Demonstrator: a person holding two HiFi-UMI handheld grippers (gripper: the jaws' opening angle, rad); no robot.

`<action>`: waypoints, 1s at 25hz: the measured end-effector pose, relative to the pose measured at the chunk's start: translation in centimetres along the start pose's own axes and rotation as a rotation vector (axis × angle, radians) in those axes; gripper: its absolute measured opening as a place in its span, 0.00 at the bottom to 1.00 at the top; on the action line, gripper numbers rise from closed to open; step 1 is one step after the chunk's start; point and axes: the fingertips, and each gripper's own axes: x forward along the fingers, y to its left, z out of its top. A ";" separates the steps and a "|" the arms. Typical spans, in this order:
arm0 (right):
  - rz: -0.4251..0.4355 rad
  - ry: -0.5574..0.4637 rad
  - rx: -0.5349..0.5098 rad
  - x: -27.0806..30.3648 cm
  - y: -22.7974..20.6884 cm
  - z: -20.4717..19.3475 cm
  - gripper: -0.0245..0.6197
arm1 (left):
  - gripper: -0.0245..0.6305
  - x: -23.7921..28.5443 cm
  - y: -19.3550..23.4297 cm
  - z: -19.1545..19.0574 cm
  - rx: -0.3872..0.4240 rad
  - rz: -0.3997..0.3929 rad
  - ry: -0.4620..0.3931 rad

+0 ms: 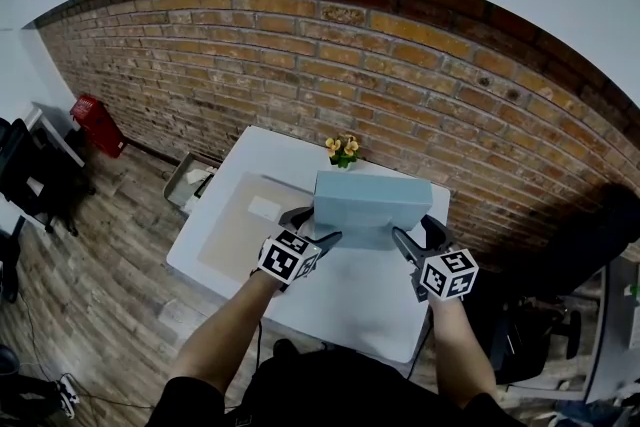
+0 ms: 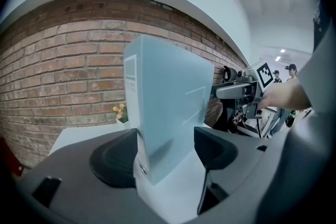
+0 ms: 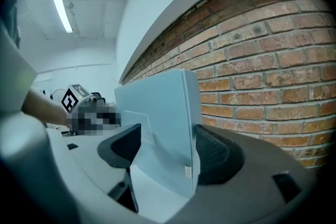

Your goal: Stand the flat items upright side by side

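While clamping both ends, holding the blue file block (image 1: 370, 200) on edge

Holding the block upright over the white table (image 1: 350, 305), with its long axis running left to right and its broad faces turning toward and away from the body. Pinching the left end with the left gripper (image 1: 312, 225), jaws roughly half apart and pads bearing on the two broad faces. Pinching the right end likewise with the right gripper (image 1: 420, 235), jaws slightly narrower. Reaching about equally with both hands, neither nearer.

Not resolving: one thick case or several thin ones pressed together; resting on the table or hanging just above it.

Judging the coming move as setting it down square and releasing without toppling.

Noting a beige mat (image 1: 235, 235) with a white card (image 1: 265, 208) lying flat, left of the block. Noting a small pot (image 1: 343, 162) holding yellow flowers (image 1: 343, 146) just behind the block. Noting a grey bin (image 1: 188, 183) beside the table's far left corner, holding something pale and too small for naming.
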 end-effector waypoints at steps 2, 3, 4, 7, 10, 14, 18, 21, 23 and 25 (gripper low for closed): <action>-0.006 -0.001 0.004 -0.1 0.0 -0.1 0.56 | 0.58 0.0 -0.1 -0.1 0.004 0.002 0.001; -0.008 0.000 0.005 -0.2 0.0 -0.1 0.56 | 0.58 -0.1 -0.1 -0.1 0.005 0.002 0.001; -0.010 0.000 0.007 -0.2 0.0 -0.2 0.56 | 0.58 -0.1 -0.1 -0.1 0.004 0.002 0.001; -0.018 -0.007 0.022 -0.5 0.0 0.0 0.56 | 0.58 -0.4 -0.1 -0.3 -0.004 0.002 -0.002; -0.038 -0.015 0.027 -0.9 -0.1 0.3 0.56 | 0.58 -0.9 0.0 -0.5 -0.010 -0.001 -0.006; -0.065 -0.017 0.039 -1.7 0.0 0.2 0.57 | 0.58 -1.8 0.4 -1.1 -0.017 -0.006 -0.009; -0.131 -0.006 0.059 -3.1 0.3 -1.0 0.58 | 0.58 -3.1 0.7 -2.0 -0.025 -0.018 -0.013; -0.203 -0.017 0.096 -4.5 0.7 -1.8 0.59 | 0.58 -4.5 1.4 -2.9 -0.033 -0.019 -0.024; -0.241 -0.027 0.119 -5.5 1.6 -2.4 0.59 | 0.55 -5.9 2.1 -3.5 -0.040 0.002 -0.048; -0.250 -0.024 0.138 -5.9 3.4 -3.6 0.59 | 0.51 -7.4 2.9 -4.2 -0.047 0.028 -0.071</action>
